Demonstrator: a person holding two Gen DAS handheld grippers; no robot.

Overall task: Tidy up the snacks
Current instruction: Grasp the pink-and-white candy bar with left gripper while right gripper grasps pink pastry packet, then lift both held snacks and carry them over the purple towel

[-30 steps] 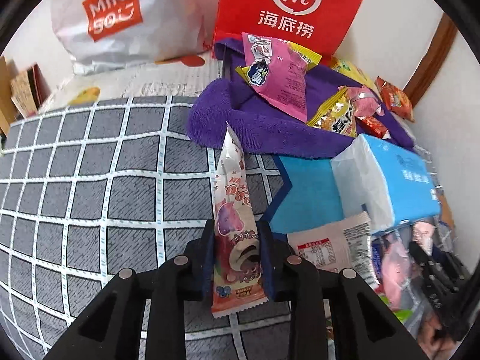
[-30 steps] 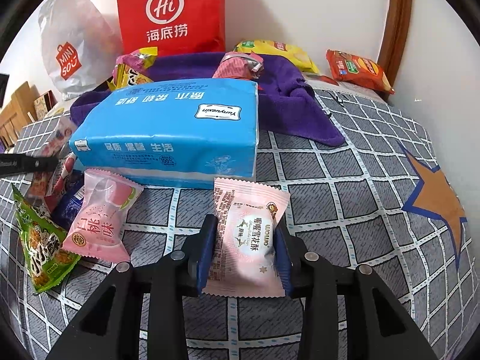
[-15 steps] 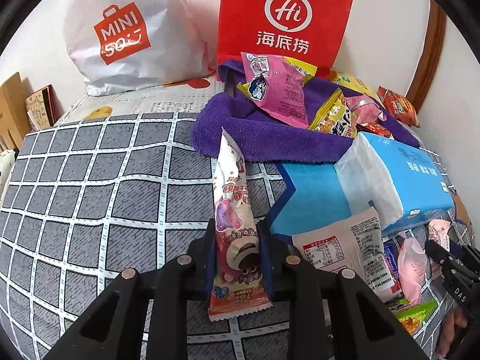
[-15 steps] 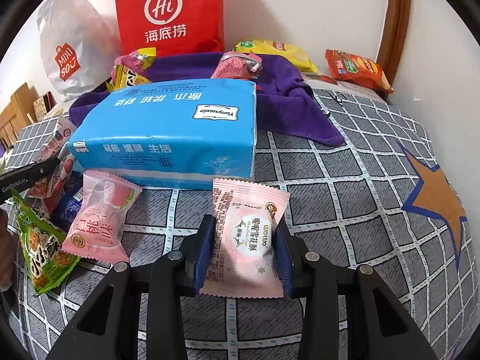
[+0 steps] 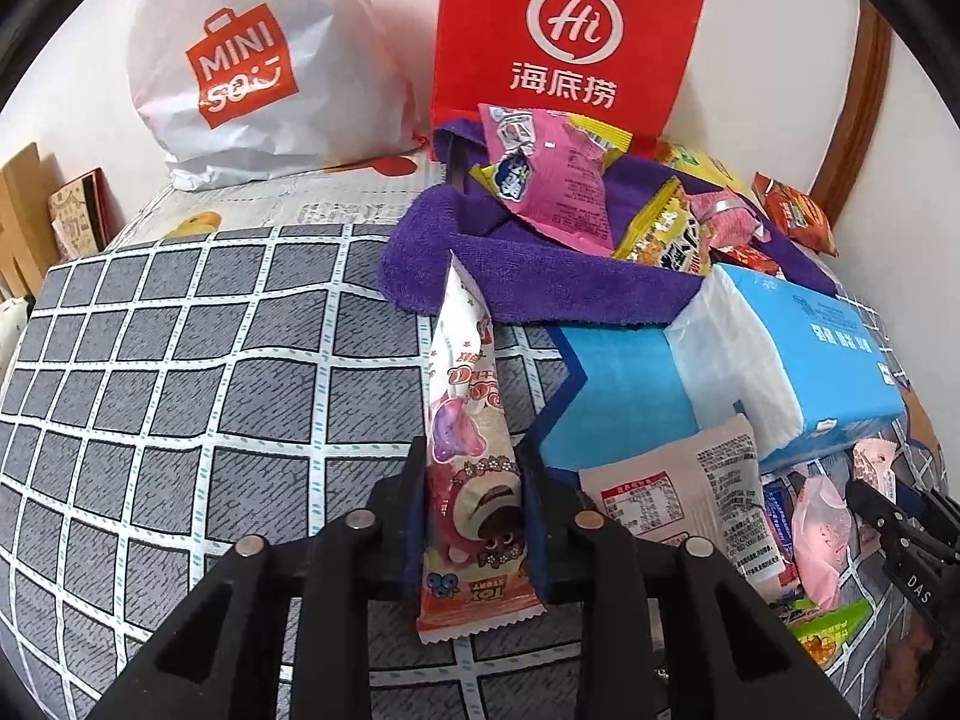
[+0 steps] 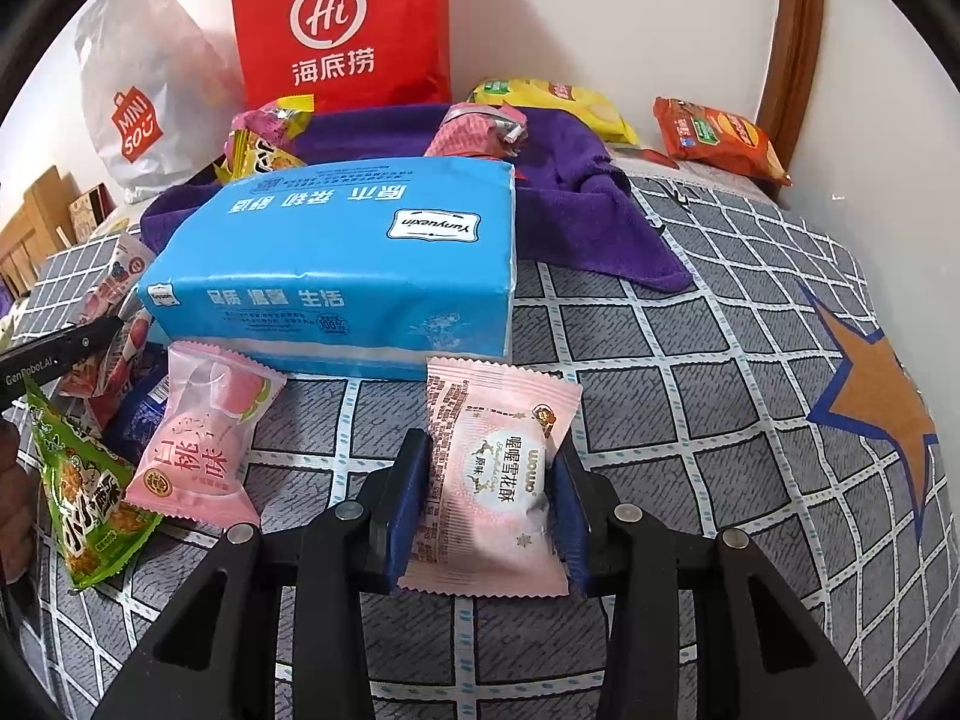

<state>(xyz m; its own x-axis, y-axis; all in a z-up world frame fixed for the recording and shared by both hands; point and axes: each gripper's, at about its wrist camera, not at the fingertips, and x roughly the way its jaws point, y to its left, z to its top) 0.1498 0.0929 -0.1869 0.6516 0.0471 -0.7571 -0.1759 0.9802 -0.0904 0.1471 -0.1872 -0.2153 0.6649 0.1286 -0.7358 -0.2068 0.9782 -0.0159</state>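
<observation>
- Our left gripper (image 5: 474,510) clamps a tall bear-print snack packet (image 5: 465,420) at bottom centre, jaws starting to ease apart; since a second ago the view has tipped up (more wall shows).
- Our right gripper (image 6: 489,504) grips the pink nougat packet (image 6: 498,474) on the checked bedspread (image 6: 690,360), jaws likewise easing, so release is likely.
- Behind it lies the blue tissue pack (image 6: 348,264); the red Haidilao bag (image 6: 342,18) stands upper centre.

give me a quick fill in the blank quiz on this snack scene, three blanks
1. The blue tissue pack lies partly on a ____ towel.
2. The bag printed "Hi" is ____.
3. The right gripper has a ____ snack packet between its fingers.

Missing words: purple; red; pink
</observation>
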